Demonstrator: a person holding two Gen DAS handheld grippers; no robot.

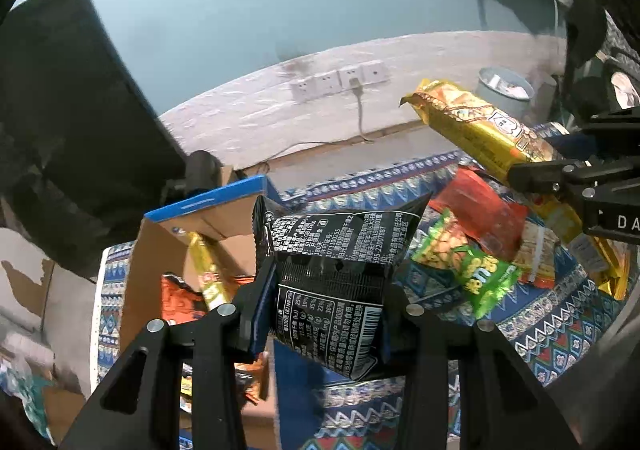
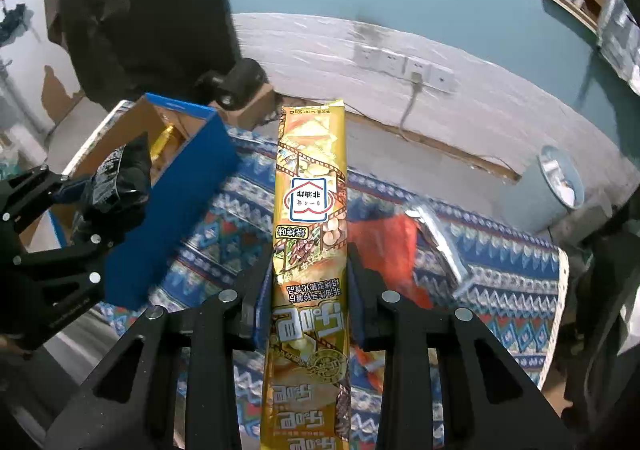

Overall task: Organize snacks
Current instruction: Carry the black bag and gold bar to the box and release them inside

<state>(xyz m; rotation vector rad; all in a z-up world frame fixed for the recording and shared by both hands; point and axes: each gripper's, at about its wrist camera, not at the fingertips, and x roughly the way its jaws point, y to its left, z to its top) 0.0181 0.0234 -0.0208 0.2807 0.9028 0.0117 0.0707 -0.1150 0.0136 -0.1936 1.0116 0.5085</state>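
Left gripper (image 1: pixel 328 302) clamped on black bag (image 1: pixel 340 270), right gripper (image 2: pixel 308 290) clamped on gold pack (image 2: pixel 310 250), box (image 2: pixel 176 186) at 10 o'clock.

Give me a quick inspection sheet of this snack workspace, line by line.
Surface: patterned blue cloth, partly covered.
Job's things: cardboard box with blue outside, already holding snacks; black packet; long gold packet.
Clutter: loose green packet and red packet on the cloth.
Grippers: left tool shut on black packet; right tool shut on long gold packet.
Cables: one plugged into wall sockets.
Surroundings: grey bin, blue wall.
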